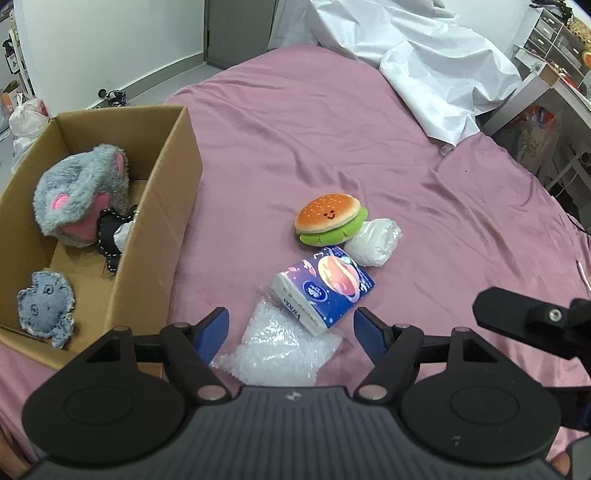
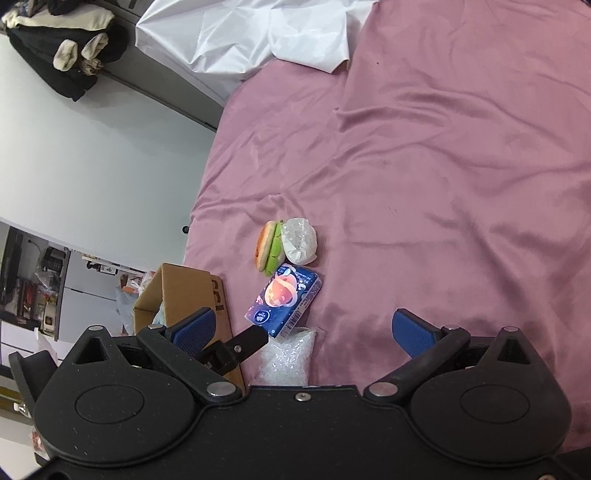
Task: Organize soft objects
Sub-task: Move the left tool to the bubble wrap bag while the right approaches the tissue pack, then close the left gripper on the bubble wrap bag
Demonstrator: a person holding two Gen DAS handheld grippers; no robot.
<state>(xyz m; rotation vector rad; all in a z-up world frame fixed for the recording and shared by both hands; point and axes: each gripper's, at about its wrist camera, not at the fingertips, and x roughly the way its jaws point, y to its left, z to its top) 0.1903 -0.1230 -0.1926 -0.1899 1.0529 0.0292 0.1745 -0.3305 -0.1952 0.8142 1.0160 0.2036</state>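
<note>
On the pink bedsheet point(image 1: 295, 129) lie a burger plush point(image 1: 330, 218) point(image 2: 267, 249), a white plastic-wrapped bundle point(image 1: 375, 242) point(image 2: 299, 240), a blue tissue pack point(image 1: 323, 286) point(image 2: 284, 299) and a clear bubble-wrap bag point(image 1: 280, 347) point(image 2: 288, 356). My left gripper point(image 1: 291, 321) is open low over the bubble-wrap bag, which lies between its blue pads without being pressed. My right gripper point(image 2: 303, 325) is open wide just to the right, holding nothing. The cardboard box point(image 1: 159, 206) point(image 2: 184, 288) at left holds a grey-pink plush point(image 1: 77, 192), a denim toy point(image 1: 46, 302) and a black item point(image 1: 110, 232).
A crumpled white sheet point(image 1: 424, 55) point(image 2: 240, 33) covers the far end of the bed. Shelves and a desk point(image 1: 554, 55) stand beyond the bed's right edge. Plastic bags point(image 1: 26, 114) sit on the floor behind the box. Dark clothes point(image 2: 66, 48) are piled off the bed.
</note>
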